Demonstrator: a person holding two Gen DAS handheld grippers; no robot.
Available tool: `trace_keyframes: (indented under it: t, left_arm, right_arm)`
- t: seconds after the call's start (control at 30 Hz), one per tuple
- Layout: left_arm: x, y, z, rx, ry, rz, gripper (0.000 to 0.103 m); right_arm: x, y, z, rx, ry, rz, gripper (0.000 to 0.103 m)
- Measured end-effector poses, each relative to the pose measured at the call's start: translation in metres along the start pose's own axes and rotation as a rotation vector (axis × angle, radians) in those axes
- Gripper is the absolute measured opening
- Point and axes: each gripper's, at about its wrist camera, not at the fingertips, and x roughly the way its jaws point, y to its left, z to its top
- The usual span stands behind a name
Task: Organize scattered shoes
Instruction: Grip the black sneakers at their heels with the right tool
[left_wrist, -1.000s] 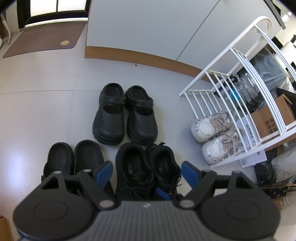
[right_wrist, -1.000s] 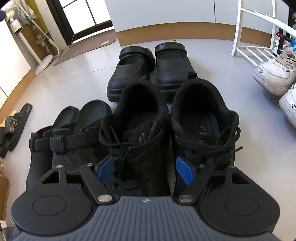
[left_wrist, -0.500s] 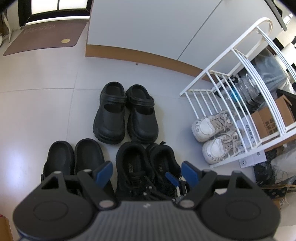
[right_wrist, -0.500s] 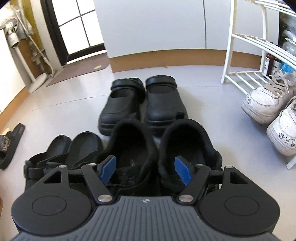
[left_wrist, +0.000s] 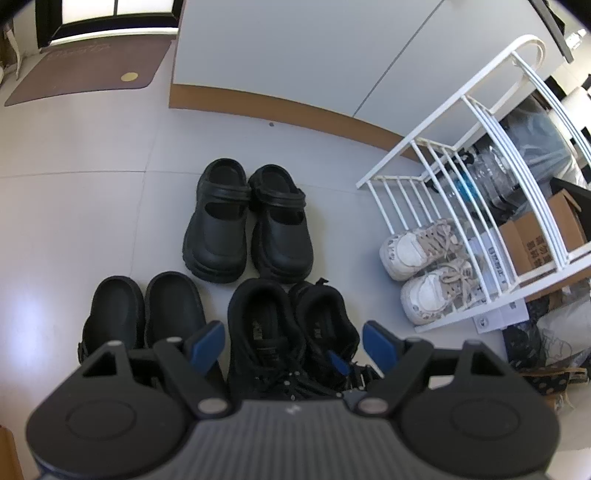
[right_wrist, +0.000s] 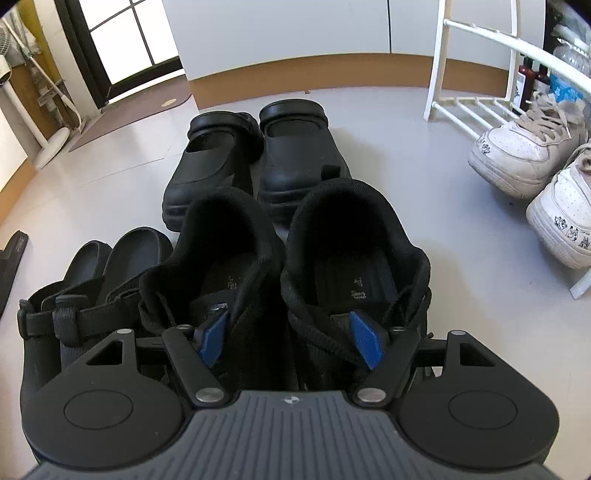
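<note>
Floor inventory, entrance area, listed left to right

1. Black slide sandal (right_wrist: 13, 254), far left edge of the right wrist view, only partly in frame, apart from the other shoes
2. Black strap sandals (left_wrist: 142, 310), one pair, side by side on the pale floor (left_wrist: 74, 221), just left of the sneakers
3. Black lace-up sneakers (right_wrist: 295, 266), one pair, side by side and touching, heels pointing away from the cameras; just behind them, farther from the cameras, the black clogs (left_wrist: 249, 221), one pair, side by side
4. Left gripper (left_wrist: 293, 341), held above the sneakers, blue pads wide apart, nothing between them
5. Right gripper (right_wrist: 290, 341), low over the sneakers, jaws wide; left pad sits at the laces of the left sneaker, right pad at the laces of the right one; whether the pads touch the shoes cannot be told
6. White sneakers (left_wrist: 428, 269), one pair, beige laces, lying at the foot of the white rack (left_wrist: 480, 122)
7. Cardboard boxes (left_wrist: 532, 240) and plastic bottles (left_wrist: 487, 177), behind the rack, right side
</note>
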Motion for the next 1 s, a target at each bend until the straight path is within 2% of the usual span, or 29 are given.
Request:
trace_keyframes:
  t: [0.07, 0.3, 0.7, 0.9, 1.0]
  left_arm:
    - [0.001, 0.000, 0.000, 0.002, 0.001, 0.002, 0.084]
    - [0.001, 0.000, 0.000, 0.001, 0.003, -0.001, 0.084]
    - [-0.002, 0.005, -0.001, -0.009, 0.004, -0.008, 0.084]
    - [-0.004, 0.006, -0.001, -0.009, 0.001, -0.012, 0.084]
    - [-0.005, 0.007, -0.001, -0.011, 0.002, -0.010, 0.084]
  right_arm:
    - [-0.001, 0.000, -0.003, -0.006, -0.005, 0.006, 0.064]
    - [-0.003, 0.000, -0.011, -0.028, -0.021, 0.026, 0.054]
    - [0.009, 0.013, -0.007, -0.105, -0.028, 0.007, 0.053]
    - [0.007, 0.016, -0.010, -0.096, -0.057, -0.029, 0.053]
    - [0.008, 0.015, -0.009, -0.070, -0.041, -0.031, 0.052]
